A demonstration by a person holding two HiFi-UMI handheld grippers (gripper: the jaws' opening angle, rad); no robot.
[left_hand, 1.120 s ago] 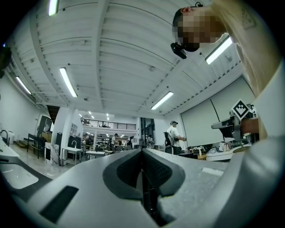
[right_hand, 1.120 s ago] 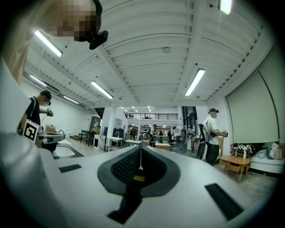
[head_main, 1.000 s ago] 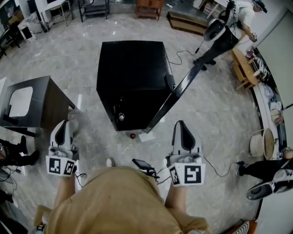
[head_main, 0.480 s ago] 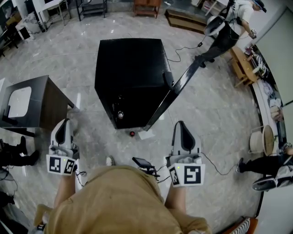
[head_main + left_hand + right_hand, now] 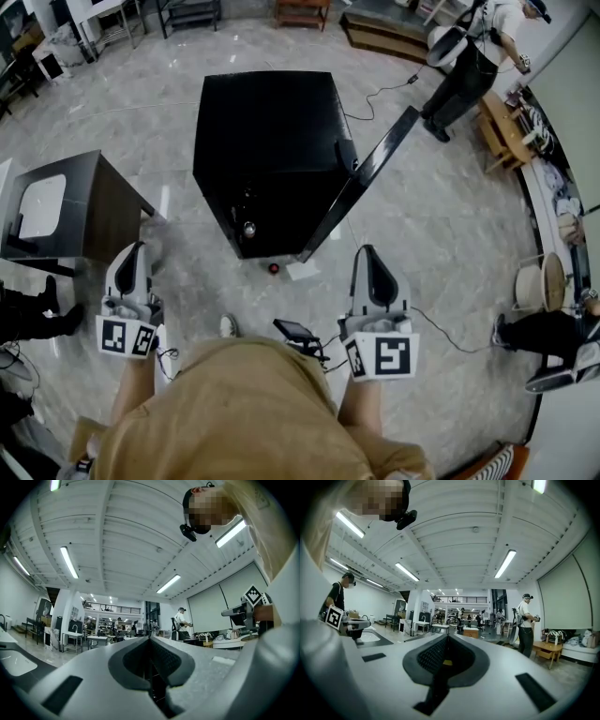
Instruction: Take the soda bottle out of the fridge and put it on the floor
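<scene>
The black fridge [image 5: 267, 141] stands on the floor ahead with its door [image 5: 361, 187] swung open to the right. Low in its dark open front sits a small pale-topped bottle-like thing [image 5: 248, 228]. A small red-topped object [image 5: 274, 268] is on the floor just in front of the fridge; I cannot tell which of the two is the soda bottle. My left gripper [image 5: 131, 251] [image 5: 150, 639] and right gripper [image 5: 368, 253] [image 5: 447, 637] are held close to the body, well short of the fridge. Both are shut with nothing between the jaws.
A white slip of paper [image 5: 302, 271] lies by the door's foot. A dark table [image 5: 84, 202] with a white sink stands at the left. A cable [image 5: 441, 333] trails across the floor at the right. A person [image 5: 464, 66] stands at the back right, beside wooden furniture [image 5: 502, 131].
The person at the back right has stepped further back and to the right. Both grippers stay where they were, still shut.
</scene>
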